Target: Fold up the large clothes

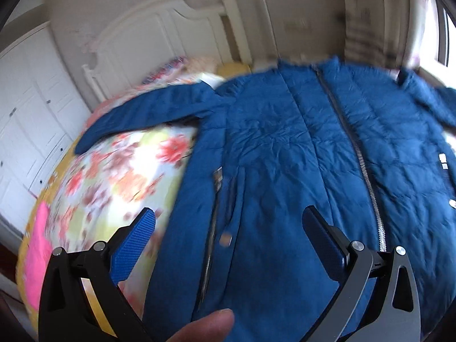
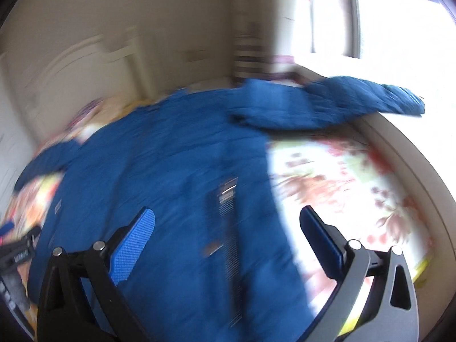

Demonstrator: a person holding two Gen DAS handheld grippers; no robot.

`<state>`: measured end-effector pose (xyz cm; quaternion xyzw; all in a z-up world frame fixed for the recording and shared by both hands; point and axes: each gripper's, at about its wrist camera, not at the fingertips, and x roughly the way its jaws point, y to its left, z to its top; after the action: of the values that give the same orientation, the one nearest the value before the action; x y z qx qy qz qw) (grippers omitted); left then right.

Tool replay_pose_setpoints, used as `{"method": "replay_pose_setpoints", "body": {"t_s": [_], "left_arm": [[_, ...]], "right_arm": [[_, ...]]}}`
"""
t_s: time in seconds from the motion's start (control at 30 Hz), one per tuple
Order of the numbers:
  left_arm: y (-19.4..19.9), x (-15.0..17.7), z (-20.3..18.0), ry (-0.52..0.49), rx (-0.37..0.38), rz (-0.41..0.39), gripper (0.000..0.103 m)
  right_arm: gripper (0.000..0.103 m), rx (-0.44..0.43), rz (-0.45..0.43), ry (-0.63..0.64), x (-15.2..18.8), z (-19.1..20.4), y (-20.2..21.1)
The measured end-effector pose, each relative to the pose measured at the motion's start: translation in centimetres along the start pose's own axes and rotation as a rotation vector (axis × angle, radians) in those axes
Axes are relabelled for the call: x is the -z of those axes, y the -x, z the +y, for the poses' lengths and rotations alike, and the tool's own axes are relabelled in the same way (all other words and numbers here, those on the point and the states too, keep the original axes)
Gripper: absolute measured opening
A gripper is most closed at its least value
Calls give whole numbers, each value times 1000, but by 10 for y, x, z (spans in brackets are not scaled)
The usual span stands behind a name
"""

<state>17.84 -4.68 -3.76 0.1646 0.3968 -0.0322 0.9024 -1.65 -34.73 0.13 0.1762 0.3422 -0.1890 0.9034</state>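
The long blue quilted zip-up coat [image 1: 285,154] lies flat lengthwise ahead of both spread, empty grippers: left gripper [image 1: 228,226] above its left edge, right gripper [image 2: 228,225] above its right edge

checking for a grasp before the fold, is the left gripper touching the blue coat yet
Cannot tell. In the left wrist view the left gripper is open above the blue coat, nothing between its fingers, but the blur hides any gap or contact.

A cream-painted wall [image 1: 299,8] rises behind a white carved wooden headboard [image 1: 159,34]. White panelled wardrobe doors [image 1: 31,108] line the side. A floral bedspread in red, green and white [image 1: 128,165] covers the bed. Bright daylight floods through 1 window [image 2: 399,22], beside a pale curtain [image 2: 293,14].
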Motion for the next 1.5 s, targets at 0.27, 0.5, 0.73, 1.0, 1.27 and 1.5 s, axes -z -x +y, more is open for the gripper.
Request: {"method": "replay_pose_setpoints", "body": {"t_s": [0.27,0.5,0.73,1.0,1.27,1.5], "left_arm": [[-90,-60,-37,-33,91,108,99],[-132,-56,-39,102,227,76,99],[-140,-59,-37,89,283,87,99],[-137,-56,-33,97,300,79,99],[-136,-55,-29,116,318,69,99],[-135,-54,-28,121,322,66,99]], "right_arm": [[95,167,-7,-254,-83,-108,-96],[76,255,41,-435,-119,-166,-175],[13,174,-52,-469,-133,-165,-179],[7,6,-255,-8,-172,-15,-146],[7,-265,-33,444,-116,154,-185],[77,-289,213,495,-74,161,-238]]}}
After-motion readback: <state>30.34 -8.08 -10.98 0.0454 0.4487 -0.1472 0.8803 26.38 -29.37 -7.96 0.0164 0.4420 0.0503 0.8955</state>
